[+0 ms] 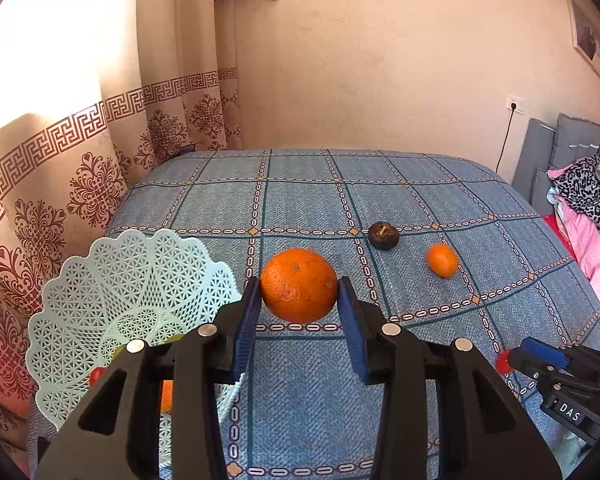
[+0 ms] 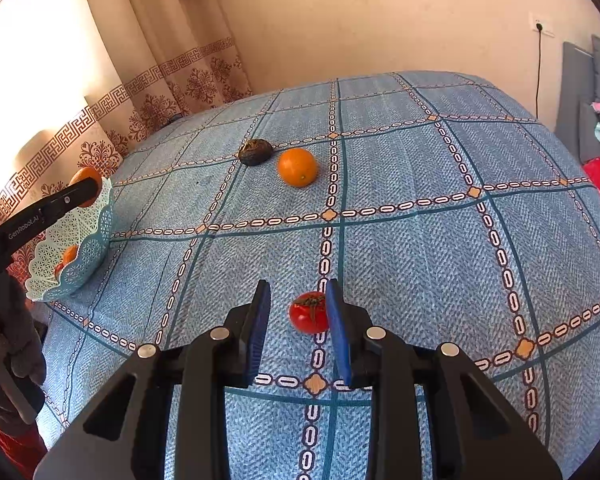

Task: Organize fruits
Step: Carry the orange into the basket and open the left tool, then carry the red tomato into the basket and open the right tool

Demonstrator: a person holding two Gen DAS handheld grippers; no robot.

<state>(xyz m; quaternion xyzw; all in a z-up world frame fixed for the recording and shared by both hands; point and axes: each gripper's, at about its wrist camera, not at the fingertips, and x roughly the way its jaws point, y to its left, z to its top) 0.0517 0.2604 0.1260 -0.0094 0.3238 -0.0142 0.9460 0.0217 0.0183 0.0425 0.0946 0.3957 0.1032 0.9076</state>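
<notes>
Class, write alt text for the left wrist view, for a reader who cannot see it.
The left hand-held gripper holds a large orange above a blue checked tablecloth, with a pale lattice basket to its left. A small orange and a dark fruit lie beyond.

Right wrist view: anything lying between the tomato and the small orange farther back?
Nothing: between the tomato and the small orange the right wrist view shows only bare blue checked cloth.
</notes>
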